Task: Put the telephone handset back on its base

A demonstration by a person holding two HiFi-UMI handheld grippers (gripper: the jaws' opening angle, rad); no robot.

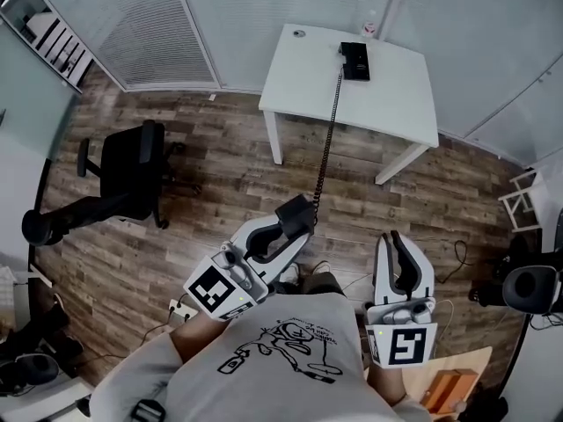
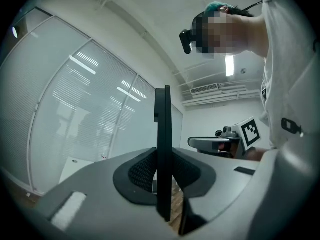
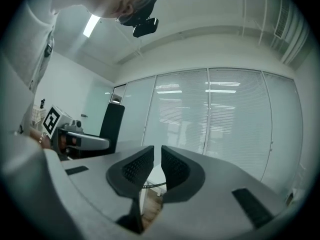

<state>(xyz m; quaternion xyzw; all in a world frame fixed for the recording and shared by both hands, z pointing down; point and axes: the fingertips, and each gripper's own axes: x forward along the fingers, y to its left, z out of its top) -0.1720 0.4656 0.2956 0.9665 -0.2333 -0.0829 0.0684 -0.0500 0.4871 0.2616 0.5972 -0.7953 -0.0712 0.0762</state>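
Left gripper (image 1: 283,233) is clenched on the black handset (image 1: 297,209), held near the person and well apart from its base (image 1: 355,61) on the far white bench (image 1: 396,95). Right gripper (image 1: 400,253) is closed on nothing. The handset looks light, stiff and smooth, so a mid-handle hold suits it, though the stretched coiled cord (image 1: 329,130) will likely tug it.

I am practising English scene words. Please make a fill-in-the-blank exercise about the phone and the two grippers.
1. The left gripper is shut on the black ____.
2. A coiled cord runs from it to the base on the white ____.
3. The right gripper is shut and holds ____.
Missing words: handset; table; nothing.
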